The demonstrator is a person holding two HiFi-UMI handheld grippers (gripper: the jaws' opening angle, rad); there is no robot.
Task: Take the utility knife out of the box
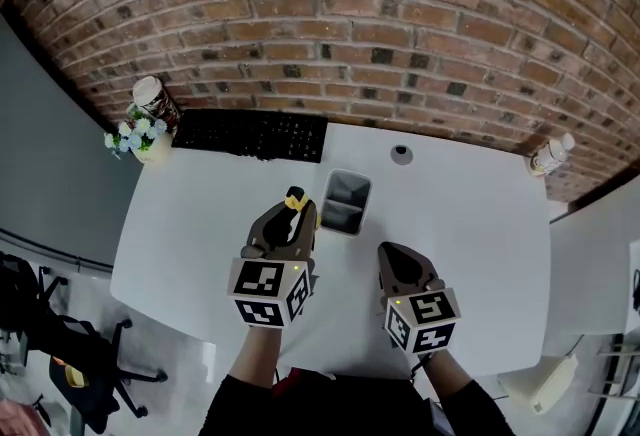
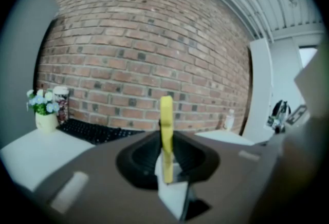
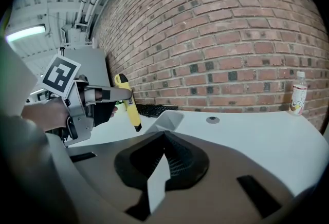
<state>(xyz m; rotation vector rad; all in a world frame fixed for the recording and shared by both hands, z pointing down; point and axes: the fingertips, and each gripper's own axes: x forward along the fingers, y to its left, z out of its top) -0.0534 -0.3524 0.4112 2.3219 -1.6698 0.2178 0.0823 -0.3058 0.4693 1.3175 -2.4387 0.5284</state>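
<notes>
A yellow utility knife (image 1: 295, 200) stands upright in my left gripper (image 1: 294, 214), lifted above the table just left of the grey open box (image 1: 345, 202). In the left gripper view the knife (image 2: 166, 135) rises straight up between the pads, which press on its lower end. The right gripper view shows the knife (image 3: 128, 102) hanging clear of the box (image 3: 167, 120), with the left gripper (image 3: 121, 95) clamped on it. My right gripper (image 1: 392, 254) hovers to the right of the box, jaws together and nothing between them.
A black keyboard (image 1: 250, 134) lies at the back of the white table (image 1: 470, 224), with a flower pot (image 1: 140, 139) and a jar (image 1: 155, 96) to its left. A cable grommet (image 1: 401, 154) and a bottle (image 1: 552, 154) sit far right. A brick wall stands behind.
</notes>
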